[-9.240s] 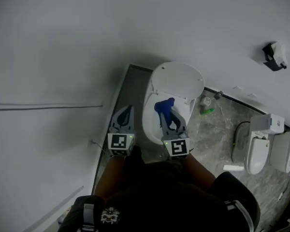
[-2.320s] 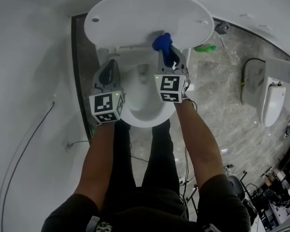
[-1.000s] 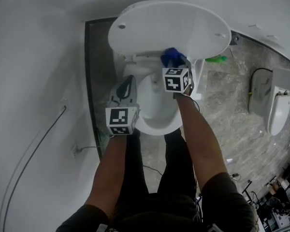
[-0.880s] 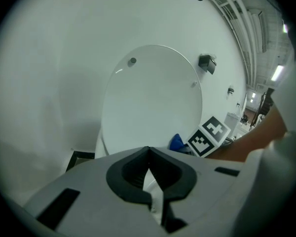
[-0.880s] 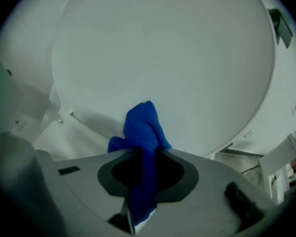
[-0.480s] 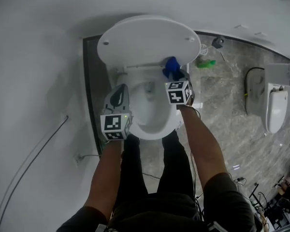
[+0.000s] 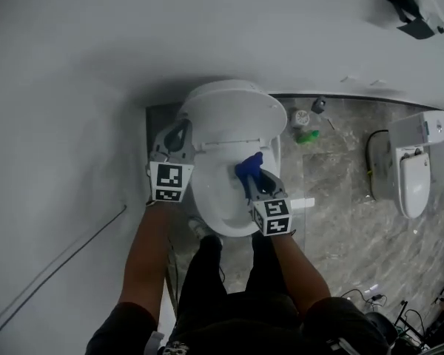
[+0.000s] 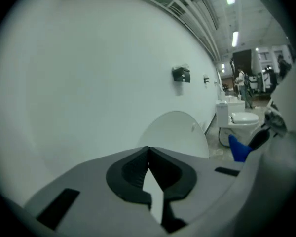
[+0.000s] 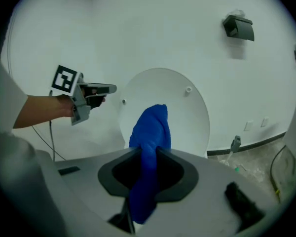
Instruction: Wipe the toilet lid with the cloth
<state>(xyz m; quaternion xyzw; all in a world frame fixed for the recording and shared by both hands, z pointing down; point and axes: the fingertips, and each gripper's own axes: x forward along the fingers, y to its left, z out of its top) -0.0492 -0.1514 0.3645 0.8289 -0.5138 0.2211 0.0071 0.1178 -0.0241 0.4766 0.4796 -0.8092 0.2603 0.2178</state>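
Note:
The white toilet lid point(image 7: 233, 111) stands raised against the wall, above the bowl point(image 7: 211, 217). A blue cloth point(image 7: 247, 167) is pinched in my right gripper point(image 7: 254, 179), which is shut on it and held over the bowl, short of the lid. In the right gripper view the cloth point(image 9: 150, 130) sticks up between the jaws in front of the lid point(image 9: 185, 115). My left gripper point(image 7: 179, 129) is by the lid's left edge; its jaws meet with nothing between them point(image 8: 148, 149). The lid point(image 8: 180, 132) lies ahead of it.
A second toilet point(image 7: 408, 170) stands at the right on the marble floor. A green object point(image 7: 305, 136) lies near the toilet's base. A black dispenser point(image 7: 411, 6) hangs on the wall. A cable point(image 7: 66, 254) runs along the left.
The right gripper has drawn back with the cloth from the lid's lower edge to over the bowl. The left gripper has moved forward to the lid's left edge.

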